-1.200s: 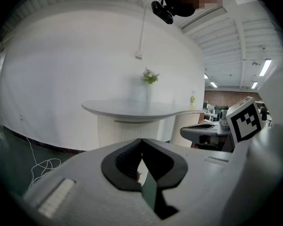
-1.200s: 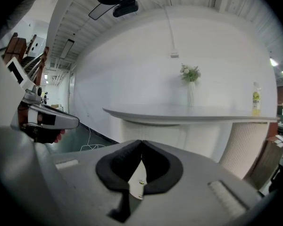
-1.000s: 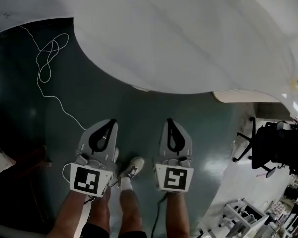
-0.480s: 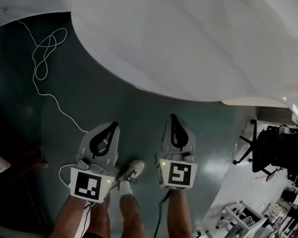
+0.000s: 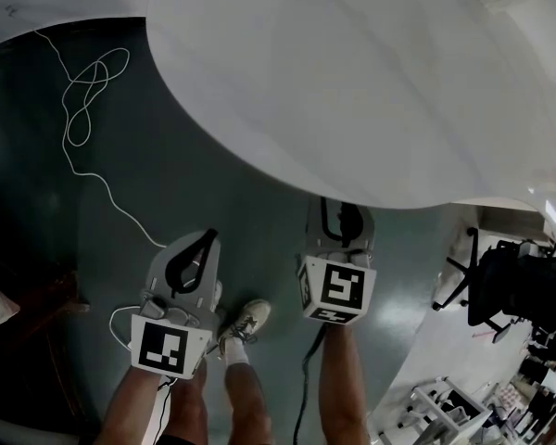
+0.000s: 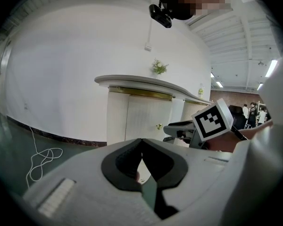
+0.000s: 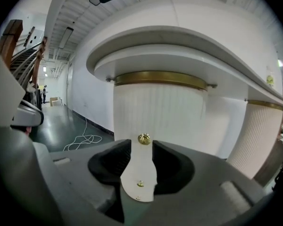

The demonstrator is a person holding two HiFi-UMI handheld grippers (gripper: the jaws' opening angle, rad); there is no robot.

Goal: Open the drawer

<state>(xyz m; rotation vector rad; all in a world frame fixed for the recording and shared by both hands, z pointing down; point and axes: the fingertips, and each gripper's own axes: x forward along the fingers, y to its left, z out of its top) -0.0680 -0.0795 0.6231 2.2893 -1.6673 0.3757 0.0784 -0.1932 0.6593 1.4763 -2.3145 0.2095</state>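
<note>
A white ribbed cabinet front [image 7: 160, 112] stands under a curved white counter [image 5: 371, 82], with a brass band along its top. Down its middle runs a column of small brass knobs; the top knob [image 7: 144, 138] shows just past my right gripper [image 7: 142, 147], in line with the gap. Its jaws are opening, and nothing is pressed between them. In the head view the right gripper [image 5: 341, 219] has its tips tucked under the counter's edge. My left gripper [image 5: 208, 237] hangs back over the floor, its jaws shut and empty [image 6: 141, 140].
A white cable [image 5: 88, 100] loops over the dark green floor at the left. A second ribbed cabinet [image 7: 266, 135] stands to the right. A black office chair [image 5: 505, 286] and the person's shoe [image 5: 246, 318] are close by.
The right gripper has moved forward until its tips are under the counter's edge, and its jaws have parted. The left gripper has sunk a little.
</note>
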